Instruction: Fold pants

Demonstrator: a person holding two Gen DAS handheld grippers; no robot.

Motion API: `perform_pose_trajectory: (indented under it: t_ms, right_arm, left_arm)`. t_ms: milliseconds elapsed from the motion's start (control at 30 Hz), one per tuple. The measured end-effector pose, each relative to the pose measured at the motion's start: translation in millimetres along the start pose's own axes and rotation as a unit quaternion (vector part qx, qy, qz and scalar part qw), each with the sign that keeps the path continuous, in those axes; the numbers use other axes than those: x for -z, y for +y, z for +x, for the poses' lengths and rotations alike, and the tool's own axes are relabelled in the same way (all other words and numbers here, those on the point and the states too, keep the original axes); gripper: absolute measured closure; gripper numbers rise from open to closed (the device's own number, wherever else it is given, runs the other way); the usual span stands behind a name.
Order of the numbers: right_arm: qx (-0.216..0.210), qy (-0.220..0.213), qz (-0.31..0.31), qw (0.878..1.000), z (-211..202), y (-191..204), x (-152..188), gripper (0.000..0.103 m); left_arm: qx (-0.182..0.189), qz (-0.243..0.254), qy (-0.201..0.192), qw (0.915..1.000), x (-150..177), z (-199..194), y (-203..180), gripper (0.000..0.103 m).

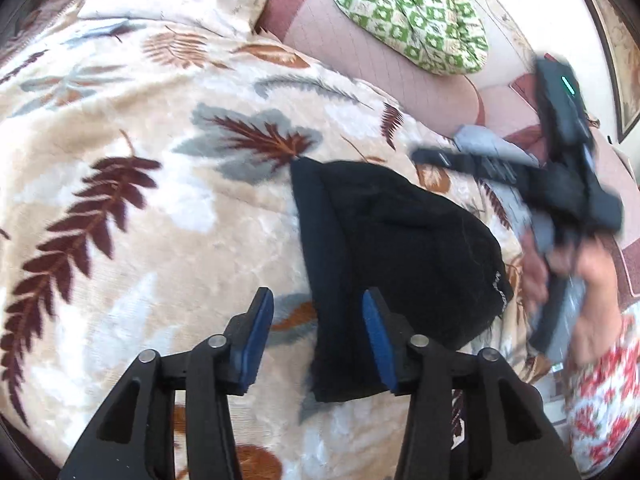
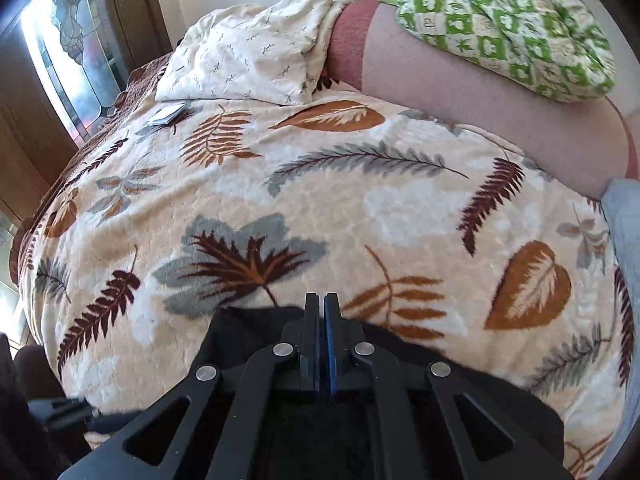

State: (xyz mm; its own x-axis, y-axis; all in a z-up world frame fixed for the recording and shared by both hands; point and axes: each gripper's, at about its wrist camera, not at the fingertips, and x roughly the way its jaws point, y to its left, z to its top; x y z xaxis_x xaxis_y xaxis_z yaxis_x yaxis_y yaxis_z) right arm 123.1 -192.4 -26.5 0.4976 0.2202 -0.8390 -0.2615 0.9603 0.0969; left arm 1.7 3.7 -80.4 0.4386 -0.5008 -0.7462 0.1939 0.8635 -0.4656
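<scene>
The black pants (image 1: 396, 256) lie folded into a compact bundle on the leaf-patterned blanket (image 1: 140, 200). My left gripper (image 1: 318, 338) is open, its blue pads on either side of the bundle's near left edge, holding nothing. The right gripper (image 1: 432, 158) shows blurred in the left wrist view, held in a hand above the bundle's right side. In the right wrist view my right gripper (image 2: 322, 300) is shut with nothing between the pads, above the black pants (image 2: 248, 328), which lie under it on the blanket (image 2: 280, 184).
A cream pillow (image 2: 248, 52) and a pink bolster (image 2: 460, 104) with a green patterned cloth (image 2: 508, 20) lie at the bed's far side. A grey-blue garment (image 1: 492, 144) lies at the right. A small booklet (image 2: 166, 114) sits near the pillow. A window (image 2: 68, 48) is left.
</scene>
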Motion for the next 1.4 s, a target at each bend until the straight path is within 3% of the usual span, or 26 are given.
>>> perform_pose_trajectory:
  t_ms: [167, 333, 433, 500, 533, 567, 633, 1167, 1400]
  right_arm:
    - [-0.03, -0.003, 0.046, 0.998, -23, -3, 64, 0.097]
    - [-0.041, 0.018, 0.125, 0.991, -9, -22, 121, 0.094]
    - [-0.072, -0.014, 0.177, 0.982, -18, -36, 134, 0.094]
    - [-0.073, -0.045, 0.197, 0.977, -32, -36, 138, 0.089]
    - [-0.071, -0.061, 0.206, 0.974, -38, -35, 140, 0.072]
    - [-0.067, -0.074, 0.215, 0.972, -43, -35, 142, 0.04]
    - [-0.061, -0.117, 0.245, 0.96, -59, -35, 150, 0.022]
    - [-0.037, -0.16, 0.308, 0.937, -94, -83, 200, 0.022]
    - [-0.034, -0.167, 0.339, 0.925, -107, -105, 228, 0.022]
  left_arm:
    - [-0.046, 0.001, -0.005, 0.9989, -8, -7, 5, 0.055]
    - [-0.105, 0.022, -0.011, 0.9942, -7, -20, 0, 0.048]
    - [-0.136, 0.047, -0.022, 0.9893, -1, -31, -8, 0.041]
    - [-0.154, 0.061, -0.026, 0.9859, 1, -34, -15, 0.037]
    - [-0.159, 0.068, -0.028, 0.9845, 2, -36, -18, 0.036]
    - [-0.164, 0.077, -0.03, 0.983, 2, -37, -22, 0.036]
    - [-0.172, 0.092, -0.032, 0.9802, 3, -38, -30, 0.036]
    - [-0.193, 0.127, -0.014, 0.9728, 2, -27, -55, 0.036]
    - [-0.153, 0.16, 0.0, 0.9753, -26, -14, -87, 0.036]
